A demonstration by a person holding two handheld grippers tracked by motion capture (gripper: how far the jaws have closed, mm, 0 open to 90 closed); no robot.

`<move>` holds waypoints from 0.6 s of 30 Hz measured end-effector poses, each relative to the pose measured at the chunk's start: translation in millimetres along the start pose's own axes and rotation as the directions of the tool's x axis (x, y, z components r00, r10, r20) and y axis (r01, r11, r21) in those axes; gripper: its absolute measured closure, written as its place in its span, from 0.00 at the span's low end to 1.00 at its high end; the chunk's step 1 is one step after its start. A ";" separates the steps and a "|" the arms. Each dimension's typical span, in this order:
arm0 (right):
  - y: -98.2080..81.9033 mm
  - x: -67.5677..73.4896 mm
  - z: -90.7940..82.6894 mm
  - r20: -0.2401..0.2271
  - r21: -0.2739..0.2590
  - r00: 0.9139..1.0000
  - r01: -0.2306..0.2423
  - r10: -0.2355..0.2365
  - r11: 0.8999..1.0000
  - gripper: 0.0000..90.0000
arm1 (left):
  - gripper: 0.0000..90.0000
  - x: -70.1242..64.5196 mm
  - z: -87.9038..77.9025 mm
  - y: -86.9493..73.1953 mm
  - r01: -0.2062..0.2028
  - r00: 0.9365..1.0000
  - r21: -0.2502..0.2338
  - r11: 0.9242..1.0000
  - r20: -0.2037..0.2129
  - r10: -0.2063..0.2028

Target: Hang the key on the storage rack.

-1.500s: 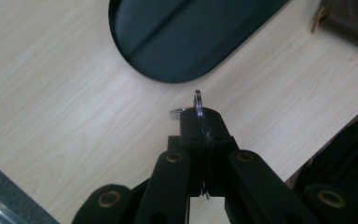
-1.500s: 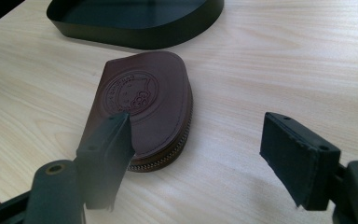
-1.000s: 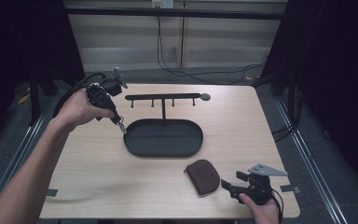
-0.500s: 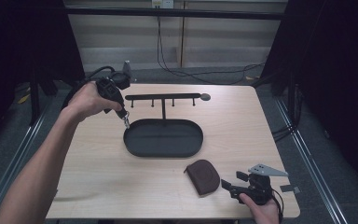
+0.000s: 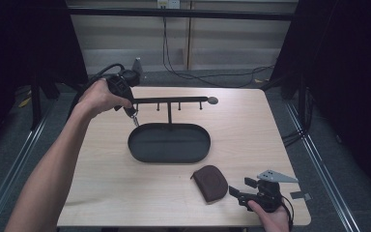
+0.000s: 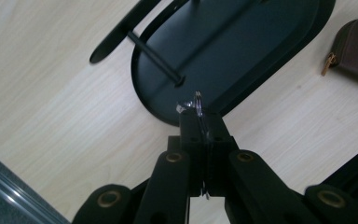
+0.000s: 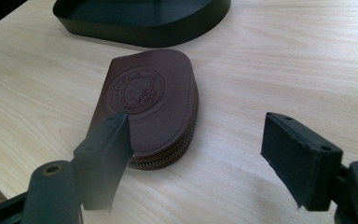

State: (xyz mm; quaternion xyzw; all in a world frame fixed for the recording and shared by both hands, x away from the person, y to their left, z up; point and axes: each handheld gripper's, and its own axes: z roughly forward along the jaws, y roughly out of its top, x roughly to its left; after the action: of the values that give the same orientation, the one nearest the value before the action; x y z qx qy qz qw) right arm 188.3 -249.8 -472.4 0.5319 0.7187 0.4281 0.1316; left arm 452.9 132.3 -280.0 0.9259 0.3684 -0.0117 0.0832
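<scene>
- The left tool [image 5: 134, 117] pinches a key ring [image 6: 198, 103] with its jaws pressed together, beside the left end of the black hook rack [image 5: 170, 101] above its tray [image 5: 140, 153].
- To hang it well, the ring should stay upright and slide level onto a hook.
- The right tool [image 7: 196, 154] is spread near the brown pouch [image 7: 147, 105].
- Since the earlier frame, the left hand has moved toward the rack.

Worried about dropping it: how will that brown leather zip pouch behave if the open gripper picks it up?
The flat brown leather zip pouch looks thin and probably light. Its soft leather will likely flex rather than stay rigid. Lying flat on the pale wooden table, it may slide before the right hand-held gripper gets under it.
</scene>
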 end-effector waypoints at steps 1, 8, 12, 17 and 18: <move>0.0 0.0 0.0 0.001 0.000 1.000 0.000 0.000 1.000 0.27 | 0.99 0.5 0.8 1.5 -0.012 1.000 0.009 1.000 -0.007 0.012; -0.2 0.0 -0.4 0.000 -0.001 1.000 0.004 -0.004 1.000 0.27 | 0.99 5.4 3.9 4.9 0.007 1.000 0.007 1.000 -0.024 -0.006; 0.0 0.2 0.4 -0.001 0.000 1.000 0.004 -0.004 1.000 0.27 | 0.99 4.5 5.5 8.3 0.014 0.999 -0.007 1.000 -0.032 -0.014; -0.2 0.2 -0.4 0.003 -0.002 1.000 0.006 -0.006 1.000 0.27 | 0.99 9.5 6.8 9.5 0.026 0.999 -0.007 1.000 -0.042 -0.027; -0.2 0.1 -0.4 0.003 -0.002 1.000 0.004 -0.004 1.000 0.27 | 0.99 10.6 6.0 9.4 0.030 0.999 -0.007 1.000 -0.043 -0.030</move>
State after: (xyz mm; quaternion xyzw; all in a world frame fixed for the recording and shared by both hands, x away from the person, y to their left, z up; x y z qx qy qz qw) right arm 187.9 -249.9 -472.3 0.5310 0.7192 0.4277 0.1337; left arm 467.2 131.8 -285.5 0.9200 0.3839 0.0082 0.0781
